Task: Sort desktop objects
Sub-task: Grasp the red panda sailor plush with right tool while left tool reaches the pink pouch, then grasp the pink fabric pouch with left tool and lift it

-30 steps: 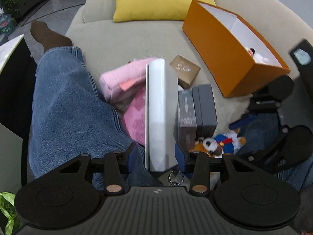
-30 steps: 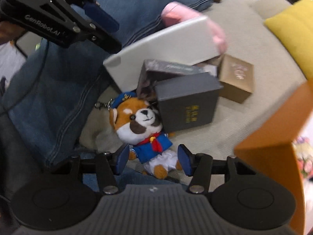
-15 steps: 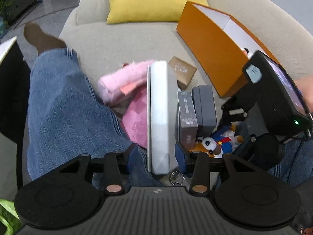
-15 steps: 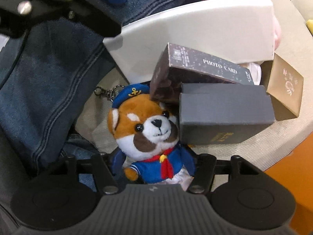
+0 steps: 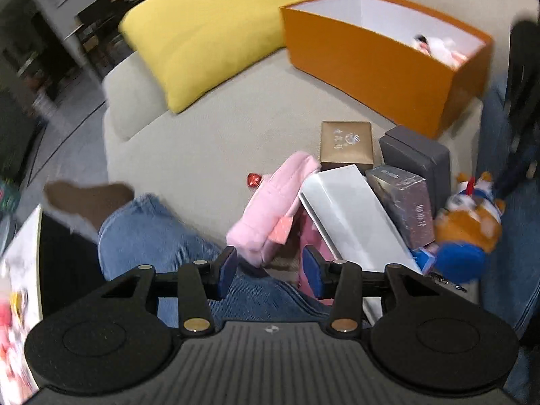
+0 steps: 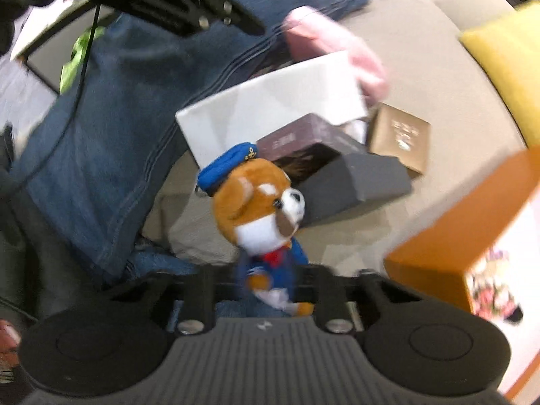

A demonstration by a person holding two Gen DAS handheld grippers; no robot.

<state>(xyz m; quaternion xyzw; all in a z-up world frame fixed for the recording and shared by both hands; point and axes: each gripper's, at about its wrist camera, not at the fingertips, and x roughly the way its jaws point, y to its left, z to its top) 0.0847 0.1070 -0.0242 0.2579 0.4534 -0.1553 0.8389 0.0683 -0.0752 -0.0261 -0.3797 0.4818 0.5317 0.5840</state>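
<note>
My right gripper [image 6: 270,283] is shut on the body of a plush fox [image 6: 260,202] in a blue sailor cap and holds it lifted above the sofa; the fox also shows in the left wrist view [image 5: 469,222]. My left gripper [image 5: 269,270] is open and empty, above the person's jeans, left of a white box [image 5: 354,222]. The white box [image 6: 270,108] leans on a dark photo-card box [image 5: 405,202] and a grey box [image 5: 418,158]. A gold box [image 5: 346,146] and a pink plush [image 5: 273,216] lie nearby.
An open orange box [image 5: 378,64] with a toy inside stands at the back right on the beige sofa [image 5: 202,141]. A yellow cushion [image 5: 209,30] lies behind. The person's jeans leg [image 5: 152,236] is at the left. A small red heart [image 5: 253,179] lies by the pink plush.
My left gripper let go of the white box, opened and moved left. My right gripper closed on the plush fox and lifted it off the sofa.
</note>
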